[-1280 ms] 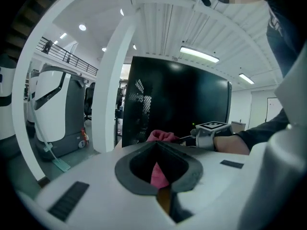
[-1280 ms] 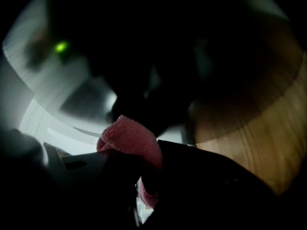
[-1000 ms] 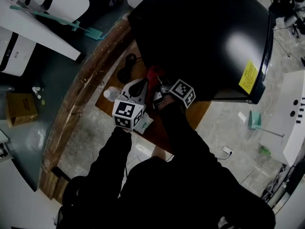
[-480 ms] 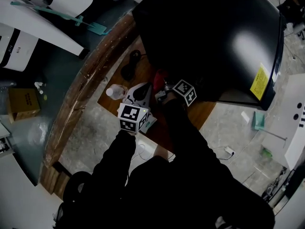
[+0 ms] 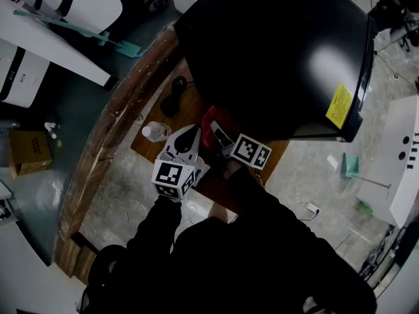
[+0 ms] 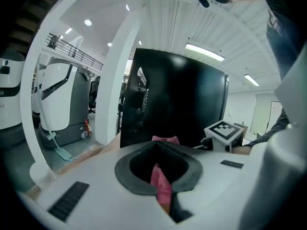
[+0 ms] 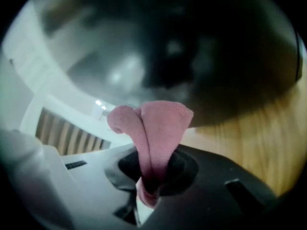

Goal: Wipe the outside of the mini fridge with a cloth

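Closest to the camera, black sleeves (image 5: 163,227) lead down to both grippers, which sit side by side on the wooden bench (image 5: 188,104). The left gripper (image 6: 156,145) has its jaws pressed together with a strip of the pink cloth (image 7: 160,123) caught in the seam, and a bit more pink pokes out past the tips. The right gripper (image 7: 151,176) is also pinching that cloth, with a folded wad of it sticking up out of the jaws. So the cloth is down low at the front corner of the fridge, held between the two tools. A clear plastic bottle (image 5: 155,131) stands just left of the left gripper. Right behind all that is the black mini fridge (image 5: 275,51), glossy top, with a yellow sticker (image 5: 340,105) near its right edge.
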A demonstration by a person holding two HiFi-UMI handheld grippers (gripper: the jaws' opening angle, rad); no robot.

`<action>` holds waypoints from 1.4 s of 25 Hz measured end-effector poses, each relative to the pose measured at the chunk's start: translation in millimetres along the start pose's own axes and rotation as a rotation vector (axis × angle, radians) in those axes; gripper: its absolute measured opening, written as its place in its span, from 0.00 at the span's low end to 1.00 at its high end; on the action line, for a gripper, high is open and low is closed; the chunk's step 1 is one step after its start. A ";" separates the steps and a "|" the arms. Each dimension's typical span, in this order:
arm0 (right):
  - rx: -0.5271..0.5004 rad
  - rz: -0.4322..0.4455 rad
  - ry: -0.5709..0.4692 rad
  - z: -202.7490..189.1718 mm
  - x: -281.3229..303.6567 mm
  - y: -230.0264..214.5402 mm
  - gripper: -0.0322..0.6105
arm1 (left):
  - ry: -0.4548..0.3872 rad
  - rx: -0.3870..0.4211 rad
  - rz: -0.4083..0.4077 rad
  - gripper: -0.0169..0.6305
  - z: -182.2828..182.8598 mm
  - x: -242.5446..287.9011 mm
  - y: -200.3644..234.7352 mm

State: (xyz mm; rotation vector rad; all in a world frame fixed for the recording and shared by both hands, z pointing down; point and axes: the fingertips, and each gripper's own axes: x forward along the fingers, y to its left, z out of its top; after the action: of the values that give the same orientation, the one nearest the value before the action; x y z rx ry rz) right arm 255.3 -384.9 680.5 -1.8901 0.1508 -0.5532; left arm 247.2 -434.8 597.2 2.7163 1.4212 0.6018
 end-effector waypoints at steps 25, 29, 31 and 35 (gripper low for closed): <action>-0.219 0.229 -0.299 151.7 -199.3 174.6 0.14 | -0.337 0.105 -0.342 0.04 178.5 -29.5 -183.9; -0.074 0.223 -0.270 151.3 -194.2 153.4 0.14 | -0.322 0.108 -0.338 0.04 171.9 -20.6 -182.0; -0.007 0.222 -0.252 148.7 -191.3 144.4 0.14 | -0.315 0.108 -0.329 0.04 168.2 -16.6 -179.9; 0.126 0.180 -0.226 138.8 -184.4 110.1 0.14 | -0.270 0.100 -0.317 0.04 150.0 -6.1 -175.5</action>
State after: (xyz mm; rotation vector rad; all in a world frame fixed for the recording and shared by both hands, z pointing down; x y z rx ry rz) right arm 171.3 -243.1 485.0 -1.7803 0.1338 -0.2199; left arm 157.3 -312.8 422.9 2.4394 1.7880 0.1454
